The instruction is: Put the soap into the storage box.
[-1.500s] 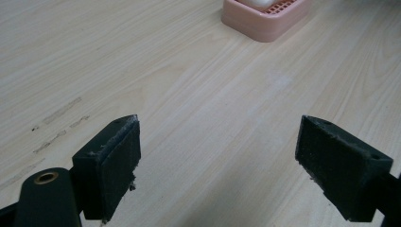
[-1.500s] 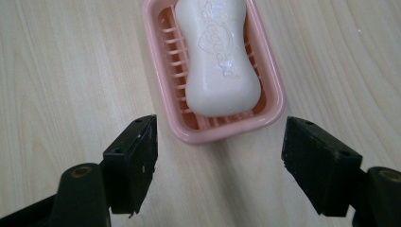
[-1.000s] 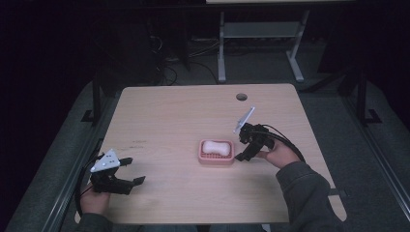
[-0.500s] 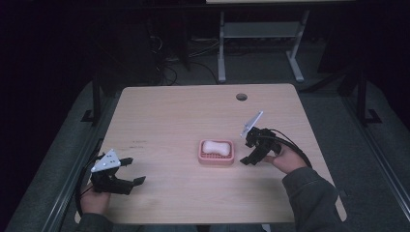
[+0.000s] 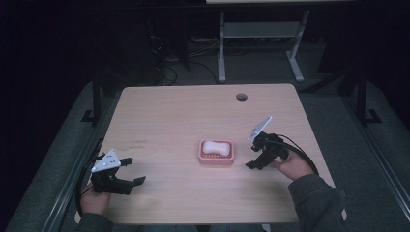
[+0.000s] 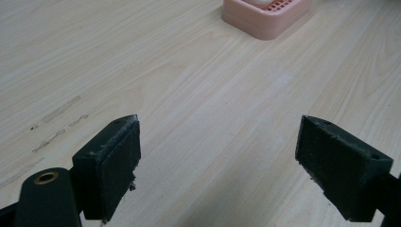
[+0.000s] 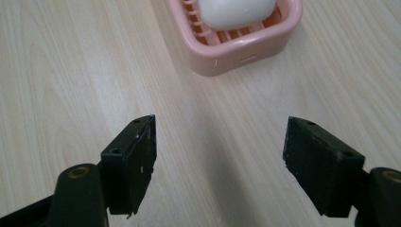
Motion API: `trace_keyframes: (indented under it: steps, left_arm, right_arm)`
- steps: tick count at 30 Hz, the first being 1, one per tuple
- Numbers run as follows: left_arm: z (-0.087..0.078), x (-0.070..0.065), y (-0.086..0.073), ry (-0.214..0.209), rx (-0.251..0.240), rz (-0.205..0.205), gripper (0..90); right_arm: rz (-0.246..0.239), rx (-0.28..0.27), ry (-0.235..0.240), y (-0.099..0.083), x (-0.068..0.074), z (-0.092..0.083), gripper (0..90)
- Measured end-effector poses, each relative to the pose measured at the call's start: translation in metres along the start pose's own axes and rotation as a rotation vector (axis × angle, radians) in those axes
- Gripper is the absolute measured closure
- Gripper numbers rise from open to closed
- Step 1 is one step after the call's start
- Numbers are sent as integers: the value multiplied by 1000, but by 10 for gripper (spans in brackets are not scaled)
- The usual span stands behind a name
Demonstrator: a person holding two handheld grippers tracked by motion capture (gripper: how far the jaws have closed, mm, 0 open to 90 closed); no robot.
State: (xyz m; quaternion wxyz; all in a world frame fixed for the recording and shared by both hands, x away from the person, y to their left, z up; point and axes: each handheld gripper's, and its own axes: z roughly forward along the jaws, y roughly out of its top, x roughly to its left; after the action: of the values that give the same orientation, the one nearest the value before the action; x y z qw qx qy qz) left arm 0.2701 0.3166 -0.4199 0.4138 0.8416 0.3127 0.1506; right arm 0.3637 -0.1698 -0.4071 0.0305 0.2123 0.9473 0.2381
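My right gripper (image 5: 252,155) sits just to the right of the pink soap dish (image 5: 216,152), jaws spread wide with nothing but bare table between them, and it isn't touching the dish. Looking along those jaws in the right gripper view, the dish (image 7: 235,35) lies straight ahead, a little beyond the tips, with the white bar of soap (image 7: 236,12) resting on its slatted floor. From above, the soap (image 5: 216,147) lies lengthwise inside the dish, near the middle of the wooden table (image 5: 183,111). My left gripper (image 5: 131,171) is low over the front left corner of the table, well apart from the dish, its jaws also standing wide open and holding nothing. In the left gripper view I see the bare wood grain between the two black pads, some faint scuff marks (image 6: 56,123) off to one side, and the corner of the dish (image 6: 265,16) far ahead at the top edge
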Motion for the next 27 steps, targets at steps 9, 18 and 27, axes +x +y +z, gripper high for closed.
trace_keyframes:
  steps: [9, 18, 27]
  left_arm:
    - [0, 0, 0, 2, 3, 1, 148]
    - [1, -1, 0, 2, 7, 6, 148]
    - [2, -2, 0, 3, 8, 2, 148]
  right_arm:
    - [21, -7, -26, -18, 4, -5, 266]
    - [48, -11, -43, -41, 5, -10, 271]
    - [81, -41, -54, -63, 11, -14, 272]
